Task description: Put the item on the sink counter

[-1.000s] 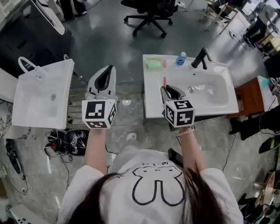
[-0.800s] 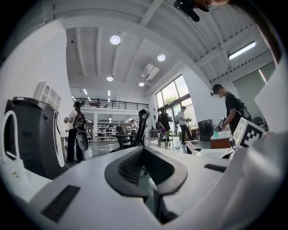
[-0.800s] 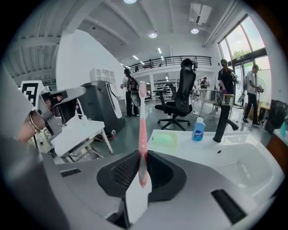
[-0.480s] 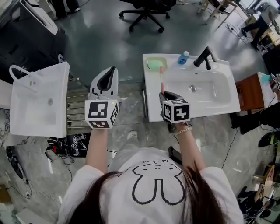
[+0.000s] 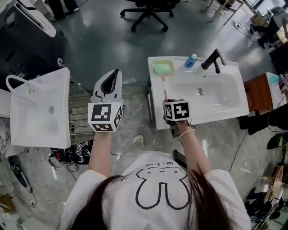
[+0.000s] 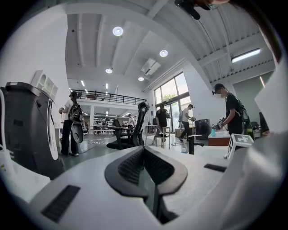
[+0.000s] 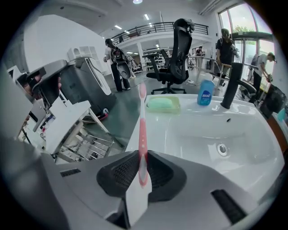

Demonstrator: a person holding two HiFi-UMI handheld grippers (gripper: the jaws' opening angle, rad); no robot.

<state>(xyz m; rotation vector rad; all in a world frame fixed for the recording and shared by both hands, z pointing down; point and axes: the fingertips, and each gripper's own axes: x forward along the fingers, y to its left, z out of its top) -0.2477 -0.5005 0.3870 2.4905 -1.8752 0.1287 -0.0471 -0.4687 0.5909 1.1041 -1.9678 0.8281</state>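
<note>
A pink and white toothbrush (image 5: 164, 88) is clamped in my right gripper (image 5: 168, 101), its head pointing away toward the green soap dish (image 5: 162, 68). The gripper hangs over the front left corner of the white sink counter (image 5: 154, 104). In the right gripper view the toothbrush handle (image 7: 142, 130) runs up between the black pads of the gripper (image 7: 143, 165), over the counter's left strip. My left gripper (image 5: 109, 83) hovers over the floor between the two sinks. Its jaws (image 6: 145, 164) are shut and empty.
On the counter's back edge stand a blue bottle (image 5: 191, 59) and a black faucet (image 5: 213, 59). The basin drain (image 7: 222, 148) lies right of the brush. A second white sink (image 5: 38, 108) stands at the left, an office chair (image 5: 146, 11) behind, and a brown stool (image 5: 258, 96) at the right.
My right gripper has carried the toothbrush left and forward, from over the basin's front to the counter's left strip near the soap dish. The left gripper has hardly moved.
</note>
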